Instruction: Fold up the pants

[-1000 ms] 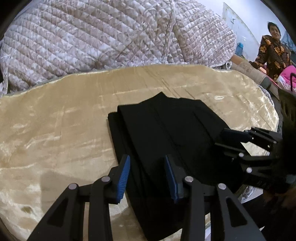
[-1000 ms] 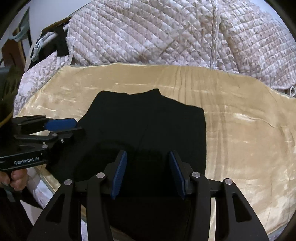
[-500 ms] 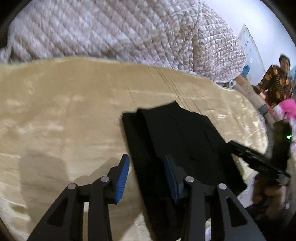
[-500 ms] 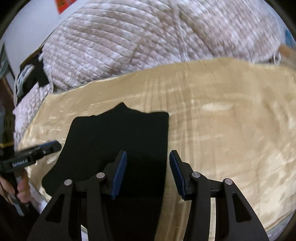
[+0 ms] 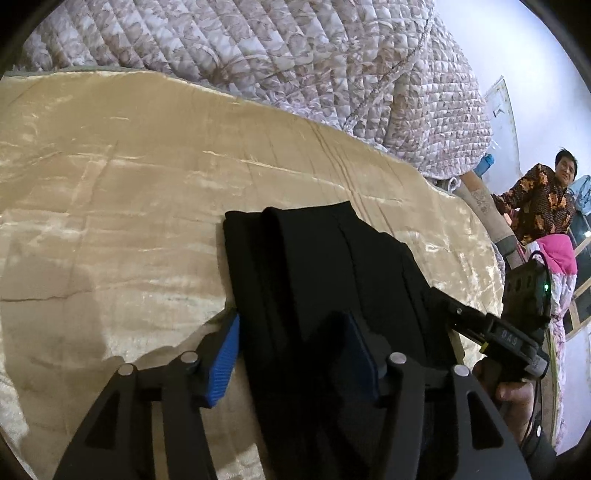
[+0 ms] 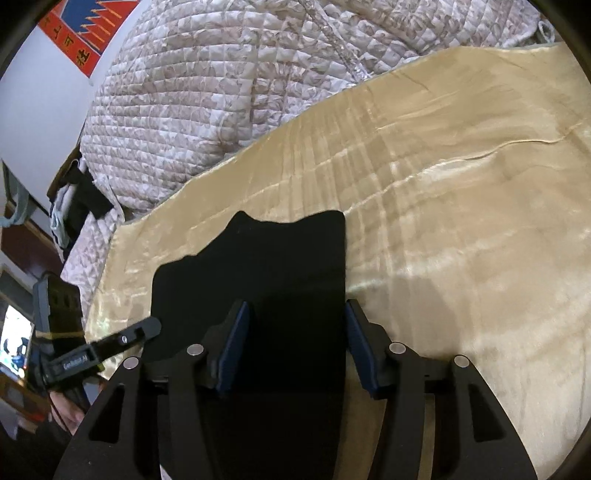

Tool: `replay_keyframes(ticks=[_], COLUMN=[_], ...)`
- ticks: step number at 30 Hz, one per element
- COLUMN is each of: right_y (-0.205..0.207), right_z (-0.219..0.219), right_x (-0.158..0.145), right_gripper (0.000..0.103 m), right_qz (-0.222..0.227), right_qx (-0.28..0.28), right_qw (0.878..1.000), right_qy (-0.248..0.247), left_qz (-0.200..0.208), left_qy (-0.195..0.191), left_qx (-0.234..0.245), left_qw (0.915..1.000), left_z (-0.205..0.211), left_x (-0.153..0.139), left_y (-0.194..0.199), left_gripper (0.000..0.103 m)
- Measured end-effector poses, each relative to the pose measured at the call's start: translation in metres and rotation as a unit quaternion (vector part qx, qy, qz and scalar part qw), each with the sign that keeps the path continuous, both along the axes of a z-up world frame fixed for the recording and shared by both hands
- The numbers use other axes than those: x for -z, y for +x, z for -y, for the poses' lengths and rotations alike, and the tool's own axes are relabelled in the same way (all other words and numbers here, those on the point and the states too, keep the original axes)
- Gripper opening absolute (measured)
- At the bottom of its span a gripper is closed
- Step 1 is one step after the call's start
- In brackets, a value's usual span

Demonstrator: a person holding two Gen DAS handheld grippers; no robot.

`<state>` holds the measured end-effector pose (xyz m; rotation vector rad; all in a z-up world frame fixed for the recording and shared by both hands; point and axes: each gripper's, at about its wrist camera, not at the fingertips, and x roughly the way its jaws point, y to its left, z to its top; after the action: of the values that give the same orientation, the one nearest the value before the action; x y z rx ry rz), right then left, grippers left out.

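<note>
The black pants [image 5: 325, 280] lie folded into a narrow stack on the tan velvet sheet [image 5: 110, 206]; they also show in the right wrist view [image 6: 266, 280]. My left gripper [image 5: 293, 354] is open, low over the pants' near left edge, nothing between its blue pads. My right gripper [image 6: 295, 343] is open over the pants' near right edge, empty. Each gripper shows in the other's view: the right one [image 5: 491, 328] at the pants' right side, the left one [image 6: 107, 347] at their left side.
A quilted floral blanket [image 5: 295, 55] is heaped along the far side of the sheet. A person in a patterned shirt [image 5: 539, 203] stands at the far right beyond the bed. Dark clothing [image 6: 77, 206] lies at the bed's left end. A red poster [image 6: 81, 33] hangs on the wall.
Both grippers have swung apart and lowered toward the outer edges of the pants, left one leftward, right one rightward. The pants have not moved. Both stay open.
</note>
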<state>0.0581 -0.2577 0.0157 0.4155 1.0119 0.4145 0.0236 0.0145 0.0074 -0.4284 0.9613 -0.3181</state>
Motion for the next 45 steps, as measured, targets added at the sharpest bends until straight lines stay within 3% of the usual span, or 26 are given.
replay_keyframes(ticks=[3,8,13,19,26,30,34,36,40,45], right_y=[-0.005,-0.01,-0.01,0.002,0.056,0.089,0.115,0.121,0.106,0.054], right_z=[0.0,-0.001,-0.007,-0.03,-0.075,-0.101,-0.111,-0.112,-0.118,-0.128], right_x=[-0.003,-0.003,-0.027,-0.058,-0.068,-0.056,-0.04,-0.031,-0.037,-0.052], right_gripper=[0.043,0.02,0.014,0.013,0.012,0.012,0.013,0.013,0.016,0.022], right_qz=[-0.016,-0.027,-0.001,0.027,0.026,0.027,0.034,0.022,0.05,0.114], right_qx=[-0.005,-0.012,-0.021,-0.045,-0.07,-0.081,-0.081,-0.073,-0.092,-0.129], right_qw=[0.999,0.999,0.999,0.997,0.995,0.996,0.996,0.997,0.991,0.974], right_qy=[0.031,0.022,0.03,0.05,0.065,0.038,0.011,-0.021,-0.083,-0.144], left_qz=[0.008,0.015,0.037,0.066,0.075,0.056,0.006,-0.007,0.027,0.081], left_qy=[0.007,0.018,0.013,0.016,0.032,0.06,0.091,0.085,0.132,0.124], left_qx=[0.003,0.008,0.016,0.007,-0.042,-0.067,-0.094,-0.097,-0.115,-0.099], left_qw=[0.9999,0.9997,0.9991,0.9977,0.9958,0.9943,0.9913,0.9917,0.9841,0.984], left_z=[0.002,0.006,0.006,-0.007,-0.06,-0.084,-0.103,-0.11,-0.111,-0.093], left_x=[-0.005,-0.013,-0.036,-0.067,-0.083,-0.063,-0.025,-0.018,-0.036,-0.063], left_y=[-0.009,-0.014,-0.014,-0.004,0.035,0.06,0.078,0.077,0.065,0.034], left_gripper=[0.039,0.03,0.018,0.017,0.017,0.017,0.022,0.024,0.023,0.023])
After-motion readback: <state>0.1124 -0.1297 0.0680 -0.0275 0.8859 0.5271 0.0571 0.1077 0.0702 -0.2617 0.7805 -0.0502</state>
